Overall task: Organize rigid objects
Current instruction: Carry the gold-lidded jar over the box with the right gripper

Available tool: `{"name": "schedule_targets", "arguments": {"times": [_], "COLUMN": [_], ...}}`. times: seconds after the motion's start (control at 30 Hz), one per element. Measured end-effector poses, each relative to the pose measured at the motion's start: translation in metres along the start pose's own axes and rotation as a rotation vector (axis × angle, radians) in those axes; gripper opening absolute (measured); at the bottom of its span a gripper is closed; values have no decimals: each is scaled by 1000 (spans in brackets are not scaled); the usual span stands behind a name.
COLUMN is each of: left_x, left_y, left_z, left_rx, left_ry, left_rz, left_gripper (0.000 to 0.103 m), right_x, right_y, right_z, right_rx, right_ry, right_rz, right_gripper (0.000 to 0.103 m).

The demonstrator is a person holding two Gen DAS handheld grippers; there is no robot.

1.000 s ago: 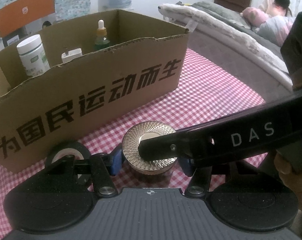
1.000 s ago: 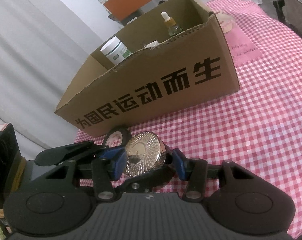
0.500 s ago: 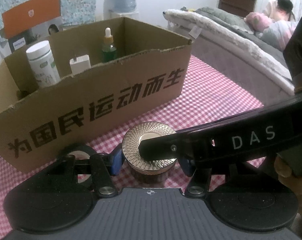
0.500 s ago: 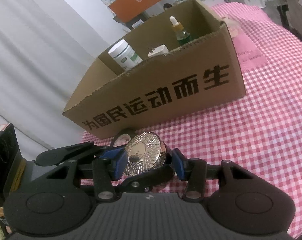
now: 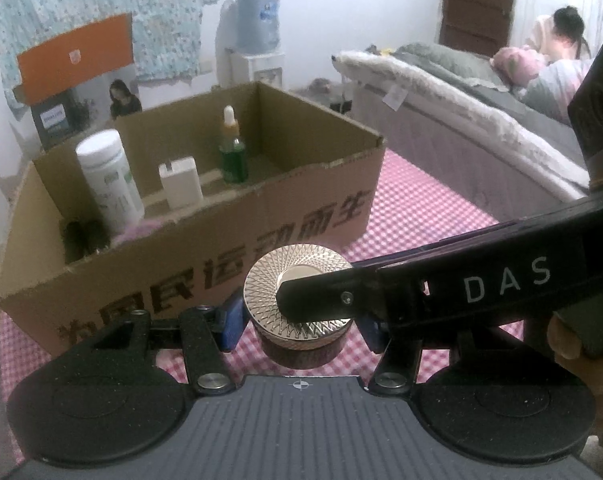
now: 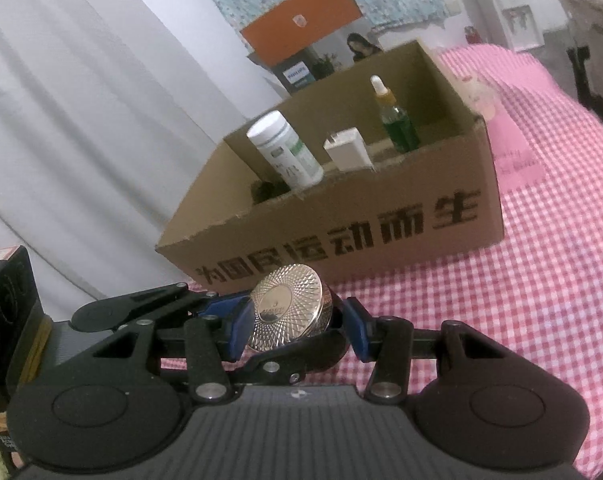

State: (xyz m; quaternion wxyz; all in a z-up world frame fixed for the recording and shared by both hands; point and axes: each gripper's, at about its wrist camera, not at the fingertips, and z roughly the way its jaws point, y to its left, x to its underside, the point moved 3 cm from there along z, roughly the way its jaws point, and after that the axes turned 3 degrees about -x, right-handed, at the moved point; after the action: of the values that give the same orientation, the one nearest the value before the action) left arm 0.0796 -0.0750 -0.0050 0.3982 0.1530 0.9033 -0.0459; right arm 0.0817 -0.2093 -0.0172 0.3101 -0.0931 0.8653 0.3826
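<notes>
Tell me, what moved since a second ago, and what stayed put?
The round jar with the gold patterned lid went up: it has lifted off the pink checked tablecloth, and more of the inside of the brown cardboard box shows. The left gripper and right gripper both still clamp the jar. The white bottle, white charger and green dropper bottle stayed put.

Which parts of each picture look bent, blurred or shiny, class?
Left wrist view: fisheye bends the brown cardboard box rim, its black lettering is soft. Right wrist view: the round gold patterned lid glints, the white curtain bows, corners darken.
</notes>
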Motion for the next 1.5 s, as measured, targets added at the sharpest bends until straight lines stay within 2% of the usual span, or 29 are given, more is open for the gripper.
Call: {"name": "schedule_targets", "arguments": {"times": [0.37,0.63,0.77,1.03,1.27,1.5], "left_x": [-25,-56,-72,-93,-98,-96], "left_y": [12,31,43,59,82,94], "left_z": [-21,-25,-18,16,61,97], "left_rx": [-36,-40,-23,-9,36,45], "left_ry": [-83,-128,-125,-48,86,204], "left_rz": [-2,-8,-26,-53,-158,-220], "left_gripper": [56,56,56,56,56,56], "right_x": [-25,-59,-79,-115,-138,-149], "right_y": [25,43,47,37,10,-17], "right_z": [-10,-11,-7,14,51,91], "right_rx": [-24,-39,-39,-25,-9,22], "right_ry": [-52,-76,-69,-11,104,222], "right_rz": [-77,-136,-160,-158,-87,-36], "right_gripper": [52,52,52,52,52,52]}}
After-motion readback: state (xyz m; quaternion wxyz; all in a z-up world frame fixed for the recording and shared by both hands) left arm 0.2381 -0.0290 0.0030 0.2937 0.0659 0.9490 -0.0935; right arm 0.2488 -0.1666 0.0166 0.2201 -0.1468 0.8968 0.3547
